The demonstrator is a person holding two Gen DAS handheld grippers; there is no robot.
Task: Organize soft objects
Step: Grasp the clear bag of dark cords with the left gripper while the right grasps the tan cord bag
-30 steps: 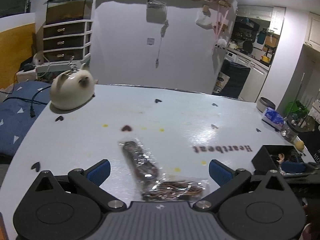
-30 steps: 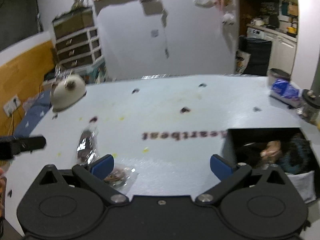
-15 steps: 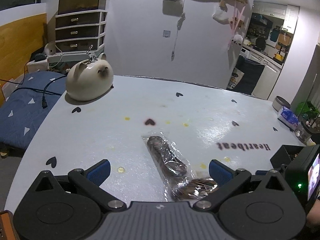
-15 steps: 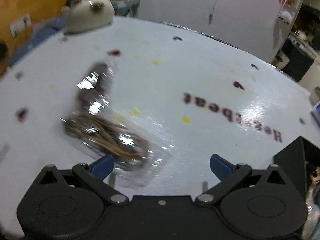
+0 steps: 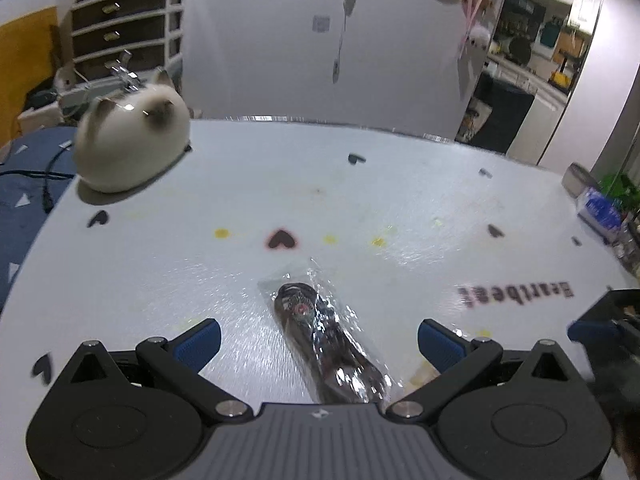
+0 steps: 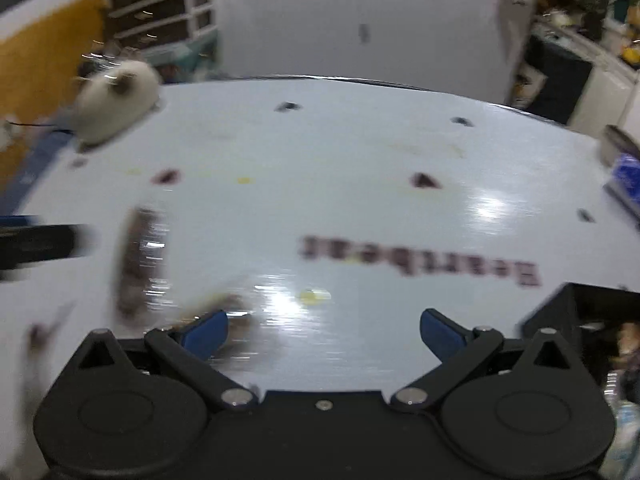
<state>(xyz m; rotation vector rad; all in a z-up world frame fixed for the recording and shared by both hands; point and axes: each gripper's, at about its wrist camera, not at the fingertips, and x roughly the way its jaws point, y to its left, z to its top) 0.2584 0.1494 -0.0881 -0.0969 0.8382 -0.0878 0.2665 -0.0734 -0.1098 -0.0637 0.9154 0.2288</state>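
Clear plastic packet [image 5: 326, 340] holding a dark, soft item is lying on the white table [image 5: 400, 184], near the table's near edge and angled from the centre toward the near right. The left gripper [image 5: 319, 339] is hovering just over it with its blue-tipped fingers [image 5: 199, 338] spread wide, one on each side of the packet, neither touching it. In the right wrist view, which is motion-blurred, the same packet [image 6: 140, 256] is showing toward the near left part of the table, and a second, brownish packet [image 6: 224, 306] is lying just beside the left fingertip of the right gripper [image 6: 323, 330]; whether they touch cannot be told. The right gripper's fingers [image 6: 442, 330] are likewise standing wide apart, with nothing between them. A cream plush cat [image 5: 130, 142] is sitting at the far left corner of the table. A black open box [image 6: 588, 320] containing soft items is resting at the near right edge. The word "Heartbeat" [image 5: 516, 294] is printed on the table, reading upside down, just beyond the box.
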